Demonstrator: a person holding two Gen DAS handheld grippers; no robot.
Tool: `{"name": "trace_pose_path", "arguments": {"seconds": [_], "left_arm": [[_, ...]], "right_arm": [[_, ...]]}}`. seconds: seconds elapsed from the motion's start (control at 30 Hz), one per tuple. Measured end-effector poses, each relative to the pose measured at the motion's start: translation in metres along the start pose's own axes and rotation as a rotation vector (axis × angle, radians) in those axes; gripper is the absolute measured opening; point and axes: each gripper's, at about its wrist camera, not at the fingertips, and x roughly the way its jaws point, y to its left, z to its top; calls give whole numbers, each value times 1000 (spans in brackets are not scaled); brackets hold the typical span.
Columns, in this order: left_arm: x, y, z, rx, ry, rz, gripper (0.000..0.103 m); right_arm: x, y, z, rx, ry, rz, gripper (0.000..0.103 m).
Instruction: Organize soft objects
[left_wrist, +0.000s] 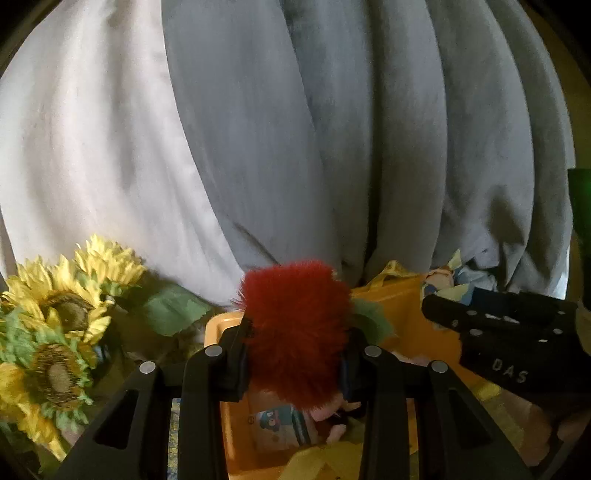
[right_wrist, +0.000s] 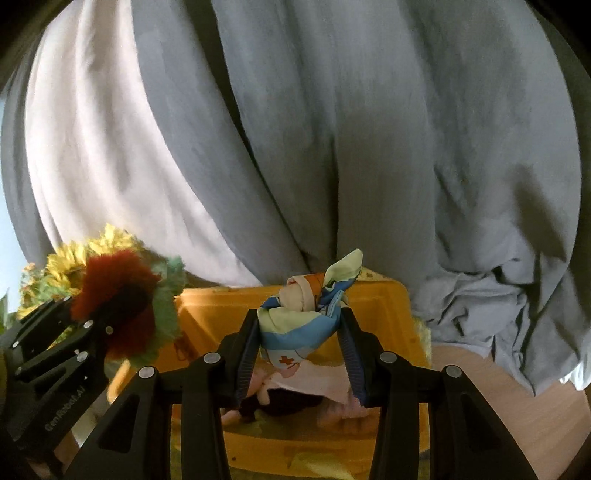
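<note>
**Both grippers loaded above the yellow bin**

The red furry toy sits pinched between the narrow-set fingers of the left gripper, its shaggy pile bulging out above and below the pads. Under it hangs the open yellow bin, with soft items lying inside, among them a printed cloth with a cartoon figure. Over on the other side, the right gripper has its fingers clamped on a knotted bundle of printed fabric, blue, pale green and cream, with a small red cross on the lower fold. That bundle too is held up over the bin, whose far rim shows just behind it. Each gripper appears in the other's camera: the right one at the right edge of the left view, the left one with its red toy at the left of the right view. To the left of the bin stand artificial sunflowers. Behind everything hang grey and white curtains, their hems bunched beside the bin on the right.
</note>
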Motion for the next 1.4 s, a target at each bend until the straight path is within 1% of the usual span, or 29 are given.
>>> {"name": "trace_pose_path", "arguments": {"seconds": [0.13,0.2,0.23,0.27,0.3,0.37,0.43,0.5,0.53,0.57,0.63,0.7,0.73,0.77,0.87,0.9,0.93,0.97,1.0,1.03,1.1,1.23,1.4], "left_arm": [[23,2,-6,5,33,6,38],[31,2,-8,11,53,-5,43],[34,3,-8,10,59,-15,45],[36,3,-10,7,62,-16,48],[38,3,-10,6,63,-6,51],[38,4,-11,3,68,5,55],[33,4,-12,-7,71,15,56],[27,3,-13,-2,71,55,58],[21,4,-13,4,63,80,58],[17,4,-13,7,57,97,59],[3,6,-12,4,48,123,65],[-10,7,-11,-5,35,135,68],[-19,7,-11,-10,29,143,70],[-26,7,-11,-15,24,149,74],[-52,6,-11,-23,-3,181,76],[-61,6,-12,-26,-12,190,82],[-70,5,-13,-29,-18,203,85],[-77,5,-13,-32,-21,214,89],[-86,6,-14,-40,-22,227,90],[-91,6,-15,-46,-24,230,91],[-105,7,-17,-60,-27,244,98],[-132,8,-23,-77,-44,250,102],[-164,9,-30,-71,-76,246,103]], "right_arm": [[17,-5,-2,14,31,-7,44],[23,-8,-3,25,40,-13,47],[26,-9,-4,28,47,-14,49],[28,-9,-4,31,53,-15,57],[30,-10,-5,35,56,-20,62],[30,-11,-6,34,48,-37,62],[29,-11,-8,28,48,-55,62],[26,-11,-9,19,39,-68,63],[24,-11,-10,12,35,-75,63],[20,-11,-10,5,30,-85,65],[11,-9,-11,-2,16,-101,70],[0,-8,-13,-1,-7,-115,76],[-7,-8,-13,1,-19,-121,77],[-15,-7,-13,4,-29,-122,78],[-39,-4,-14,1,-54,-123,83],[-48,-2,-14,-3,-66,-124,86],[-55,-1,-15,-8,-76,-126,88],[-63,1,-15,-14,-88,-130,92],[-70,2,-16,-18,-99,-137,95],[-78,4,-17,-25,-112,-142,96],[-92,7,-20,-36,-124,-150,97],[-117,14,-27,-43,-137,-155,97],[-141,23,-38,-36,-144,-153,97]]}}
